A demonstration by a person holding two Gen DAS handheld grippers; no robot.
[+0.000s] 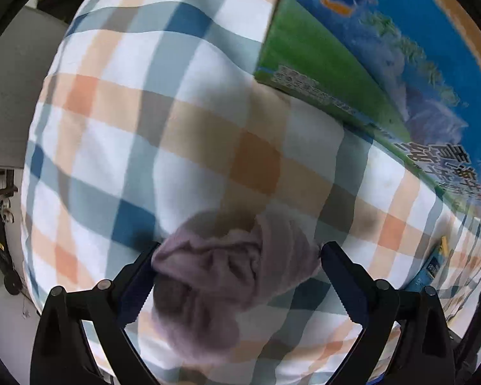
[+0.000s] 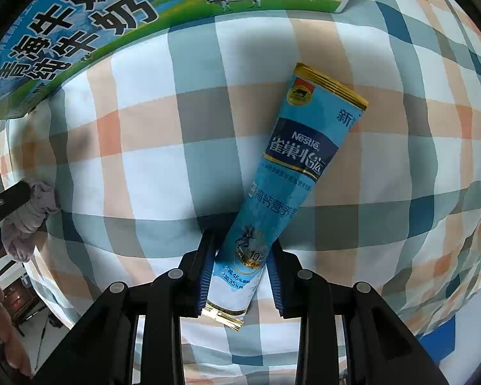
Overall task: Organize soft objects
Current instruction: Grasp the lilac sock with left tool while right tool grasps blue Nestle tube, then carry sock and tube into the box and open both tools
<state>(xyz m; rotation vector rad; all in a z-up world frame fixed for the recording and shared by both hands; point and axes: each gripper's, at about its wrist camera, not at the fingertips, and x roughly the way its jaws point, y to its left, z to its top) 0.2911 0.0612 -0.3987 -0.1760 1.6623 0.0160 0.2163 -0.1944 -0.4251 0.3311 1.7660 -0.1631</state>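
Observation:
In the left wrist view my left gripper (image 1: pixel 237 253) is shut on a bunched mauve cloth (image 1: pixel 221 276), held over the checked cloth surface (image 1: pixel 118 122). The same cloth (image 2: pixel 29 215) and a left finger show at the left edge of the right wrist view. My right gripper (image 2: pixel 242 256) is closed around the lower end of a long blue Nestle sachet (image 2: pixel 291 173), which points away up and right over the checked cloth (image 2: pixel 144 160). The sachet also shows small at the right of the left wrist view (image 1: pixel 433 266).
A large blue-and-green milk carton box (image 1: pixel 368 64) stands on the checked cloth ahead; it also shows at the upper left of the right wrist view (image 2: pixel 96 25). The cloth's edge drops to floor and furniture at the left (image 1: pixel 3 192).

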